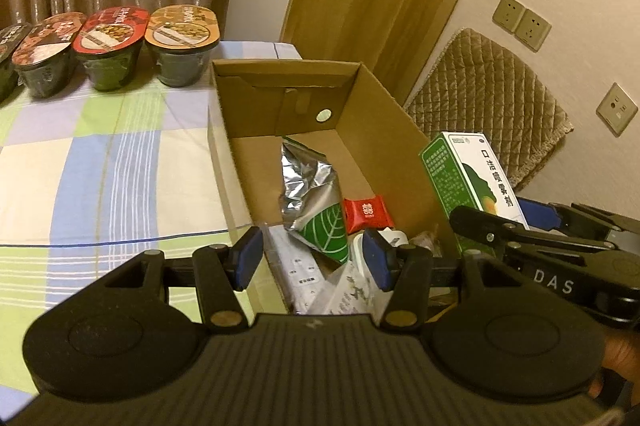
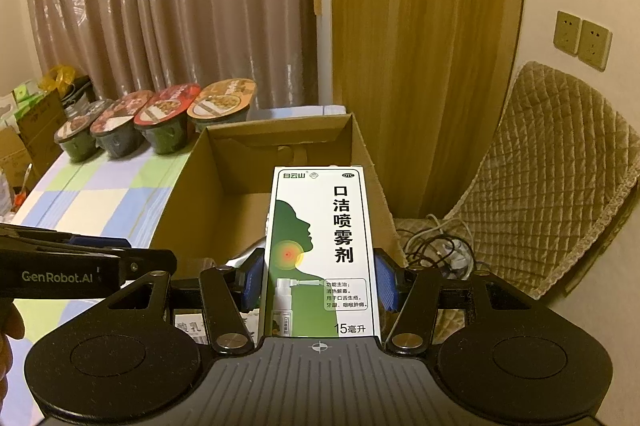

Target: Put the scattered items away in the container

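Observation:
An open cardboard box [image 1: 384, 130] [image 2: 224, 186] stands on the checked tablecloth. Inside lie a silver and green foil pouch [image 1: 316, 202], a red candy packet [image 1: 366, 212] and white packets [image 1: 304, 274]. My right gripper [image 2: 320, 280] [image 1: 516, 222] is shut on a tall green and white spray box [image 2: 320, 250] [image 1: 468, 190], held upright just outside the cardboard box's right wall, near its front. My left gripper [image 1: 314, 256] is open over the box's near end, with nothing between its blue pads [image 1: 250, 254].
Several lidded instant-food bowls [image 1: 112, 46] [image 2: 160, 118] stand in a row at the table's far edge. A quilted chair [image 2: 552, 178] with tangled cables [image 2: 440, 246] on its seat sits right of the box. Curtains, a wooden door and wall sockets lie behind.

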Demonstrator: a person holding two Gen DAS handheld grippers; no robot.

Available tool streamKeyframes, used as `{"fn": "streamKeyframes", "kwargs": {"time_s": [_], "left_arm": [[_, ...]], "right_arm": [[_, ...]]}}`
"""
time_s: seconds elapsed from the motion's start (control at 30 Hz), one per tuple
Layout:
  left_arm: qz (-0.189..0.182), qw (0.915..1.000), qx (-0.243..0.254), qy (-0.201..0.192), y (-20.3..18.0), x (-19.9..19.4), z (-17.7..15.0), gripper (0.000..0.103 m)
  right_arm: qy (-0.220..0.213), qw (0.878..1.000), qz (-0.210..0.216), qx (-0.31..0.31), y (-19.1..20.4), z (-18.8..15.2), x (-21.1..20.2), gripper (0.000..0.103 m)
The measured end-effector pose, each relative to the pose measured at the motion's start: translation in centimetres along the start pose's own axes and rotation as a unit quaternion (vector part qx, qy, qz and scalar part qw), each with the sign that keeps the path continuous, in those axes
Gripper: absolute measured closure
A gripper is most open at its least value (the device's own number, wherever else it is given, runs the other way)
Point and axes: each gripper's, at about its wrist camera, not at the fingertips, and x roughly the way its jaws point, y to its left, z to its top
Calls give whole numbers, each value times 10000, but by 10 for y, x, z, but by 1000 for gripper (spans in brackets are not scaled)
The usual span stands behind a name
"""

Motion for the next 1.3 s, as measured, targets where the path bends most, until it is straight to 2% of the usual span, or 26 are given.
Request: {"fn": "streamKeyframes", "kwargs": {"time_s": [0.3, 0.77, 0.87, 0.93, 0.97, 1.0, 1.17, 1.3], "left_arm": [[50, 10000, -59, -28, 7, -3, -2, 53], [72, 9999, -115, -26, 14, -9, -11, 53], [75, 9999, -114, -33, 12, -13, -12, 51], [101, 9999, -106, -33, 11, -16, -13, 45], [122, 9999, -97, -35, 10, -18, -14, 43], [136, 9999, -90, -42, 10, -21, -14, 43], [170, 9998, -50, -68, 4, -34, -19, 33], [170, 9998, -46, -105, -1, -44, -22, 16]], "right_arm": [[-12, 9996, 265, 56, 5, 6, 9, 45], [23, 9994, 103, 334, -6, -2, -2, 44], [16, 9992, 81, 386, -6, -3, -7, 44], [-8, 9992, 90, 394, -5, -5, -12, 43], [-30, 9992, 93, 397, -5, -5, -15, 27], [-113, 9990, 89, 412, -5, -7, -20, 2], [-232, 9990, 115, 364, 0, -11, -40, 0], [-210, 9989, 98, 404, 3, -15, -54, 0]]}}
